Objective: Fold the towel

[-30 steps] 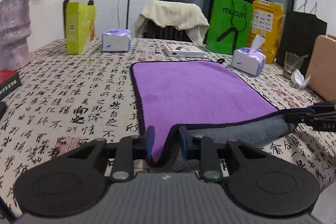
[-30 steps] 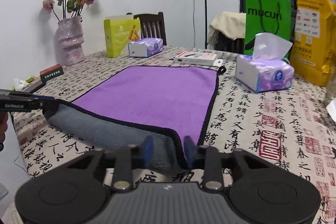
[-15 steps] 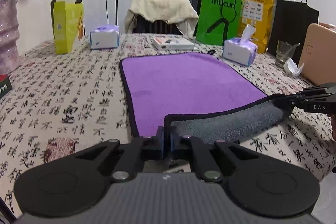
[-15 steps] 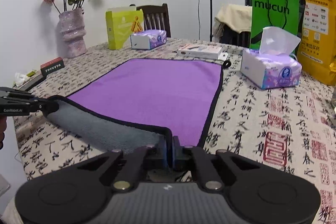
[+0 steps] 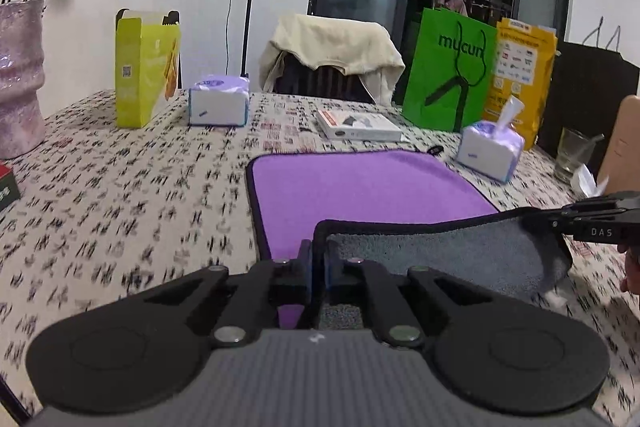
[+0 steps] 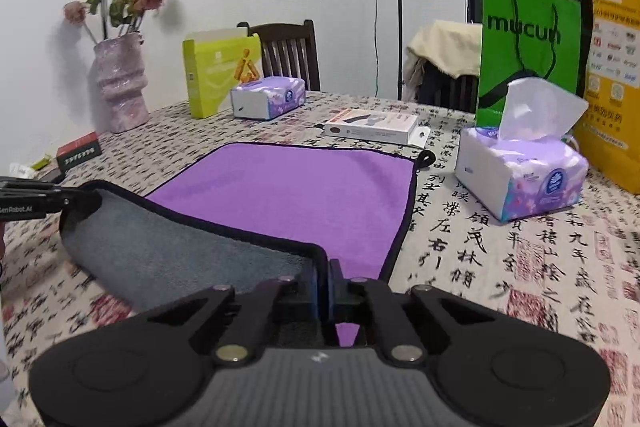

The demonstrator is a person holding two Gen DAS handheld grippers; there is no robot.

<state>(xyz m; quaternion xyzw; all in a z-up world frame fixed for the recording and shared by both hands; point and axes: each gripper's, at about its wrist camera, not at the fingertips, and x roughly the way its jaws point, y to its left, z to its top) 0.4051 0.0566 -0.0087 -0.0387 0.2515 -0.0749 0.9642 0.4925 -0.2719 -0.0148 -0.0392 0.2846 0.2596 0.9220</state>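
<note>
- The towel (image 5: 360,187) is purple on its upper face and grey on its underside, with a thin black binding round the edge and a small black hanging loop (image 6: 427,158) at its far right corner.
- Most of the towel lies flat on the table (image 5: 140,179), which is covered with a calligraphy-print cloth; the near edge is lifted and curled over, showing the grey side (image 6: 172,251).
- The left gripper (image 5: 318,267) has its blue-padded fingers pressed together on the near left corner of the towel; the pinched corner sits at 12 o'clock from the gripper body, and the flat purple field spreads beyond it toward 12 to 1 o'clock.
- The right gripper (image 6: 323,281) is likewise clamped on the near right corner, with the grey flap running off toward 10 o'clock and the purple face ahead at 12 o'clock.
- In the left wrist view the right gripper (image 5: 532,221) shows at 3 o'clock, holding the other end of the lifted edge.
- A tissue pack (image 6: 524,175) stands just beside the towel's right edge at 2 o'clock; a flat white box (image 6: 372,127) lies beyond the far edge.
</note>
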